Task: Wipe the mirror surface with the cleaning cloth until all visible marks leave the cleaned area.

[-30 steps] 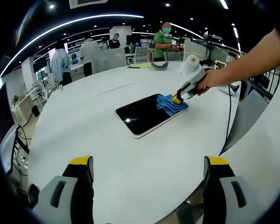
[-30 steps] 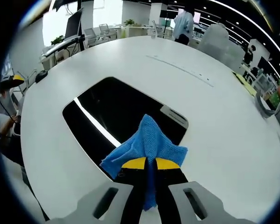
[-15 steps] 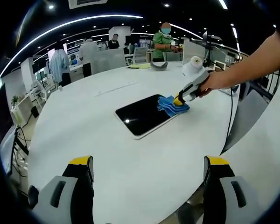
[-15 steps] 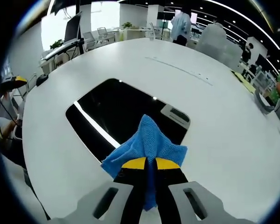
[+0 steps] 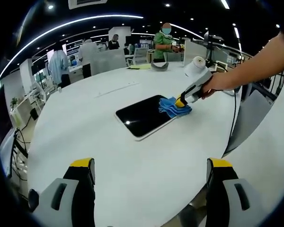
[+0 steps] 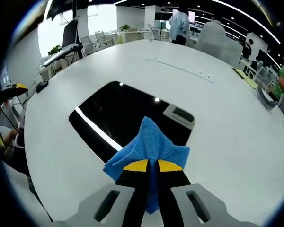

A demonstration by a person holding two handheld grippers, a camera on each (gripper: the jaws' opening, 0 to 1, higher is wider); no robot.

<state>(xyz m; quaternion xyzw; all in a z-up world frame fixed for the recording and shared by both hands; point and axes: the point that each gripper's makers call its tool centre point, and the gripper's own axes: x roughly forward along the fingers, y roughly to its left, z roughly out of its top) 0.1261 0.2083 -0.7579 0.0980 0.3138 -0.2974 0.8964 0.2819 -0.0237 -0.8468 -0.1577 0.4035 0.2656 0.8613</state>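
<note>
I read the right gripper (image 6: 153, 166) as clamped on the cleaning cloth (image 6: 148, 145): its 2 yellow-tipped jaws stand pressed together with the blue fabric pinched between them. The cloth fans out ahead of the jaws and lies on the near edge of the mirror (image 6: 128, 118). The mirror is a dark, rounded rectangular panel lying flat on the white bench (image 6: 227, 137). Its surface reflects a bright light strip and several small ceiling lights.

In the left gripper view, I see the left gripper (image 5: 151, 182) with its 2 jaws spread wide apart and nothing between them. It hangs over the near part of the bench (image 5: 132, 161), well apart from the mirror (image 5: 143, 116). The mirror lies near the middle of the bench. The cleaning cloth (image 5: 173, 107) rests on the right end of the mirror, overlapping its edge. The right gripper (image 5: 180, 101) enters from the right, tilted down onto the cloth, and a person's hand (image 5: 217, 83) with a bare forearm holds it.

At the far edge of the bench I note a yellow sheet (image 5: 141, 66) and a grey curved object (image 5: 160, 65), both well apart from the mirror. A dark cable (image 5: 234, 118) hangs over the right edge of the bench. Beyond the bench, several people (image 5: 166, 40) stand among office desks under a dark ceiling with strip lighting.
</note>
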